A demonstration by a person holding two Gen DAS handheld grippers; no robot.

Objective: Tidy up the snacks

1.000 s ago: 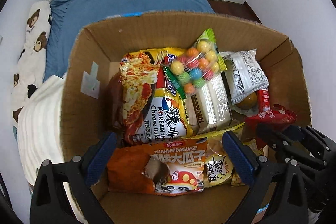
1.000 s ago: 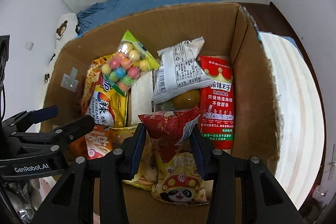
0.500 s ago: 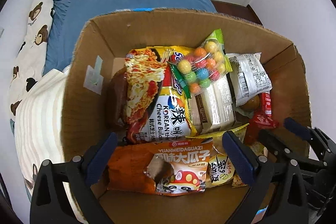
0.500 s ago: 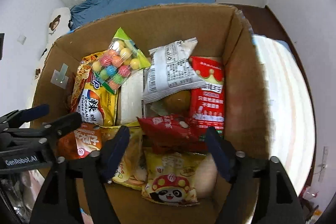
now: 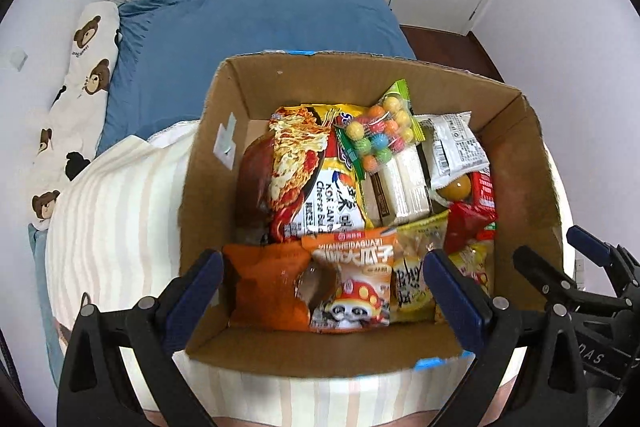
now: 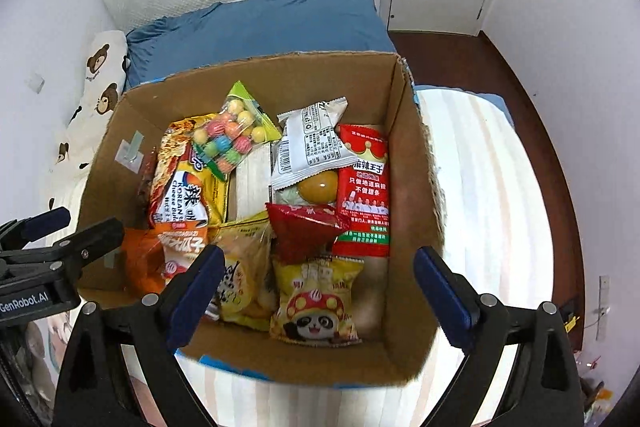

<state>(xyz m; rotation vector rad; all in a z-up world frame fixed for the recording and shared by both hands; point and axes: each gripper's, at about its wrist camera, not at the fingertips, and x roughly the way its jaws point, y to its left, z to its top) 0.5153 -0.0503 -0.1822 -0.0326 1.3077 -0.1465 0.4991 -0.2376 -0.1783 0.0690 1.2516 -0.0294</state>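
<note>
- The cardboard box (image 6: 408, 163) sits on a striped blanket (image 6: 492, 195) on the bed, packed with snacks.
- Left gripper (image 5: 326, 293) hovers over the orange sunflower-seed bag (image 5: 344, 279), fingers spread wide, empty.
- Right gripper (image 6: 320, 295) hangs above the yellow panda bag (image 6: 316, 301) and small red packet (image 6: 304, 229), fingers apart, holding nothing.

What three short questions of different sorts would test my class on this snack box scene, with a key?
1. True or false: the right gripper is shut on the small red packet.
2. Which lies on top of the Korean noodle pack? A) bag of coloured candy balls B) panda snack bag C) a bottle
3. Fill in: the snacks sit in a cardboard ____.

Key: 1 false, both it and the left gripper are open; 2 A; 3 box.
</note>
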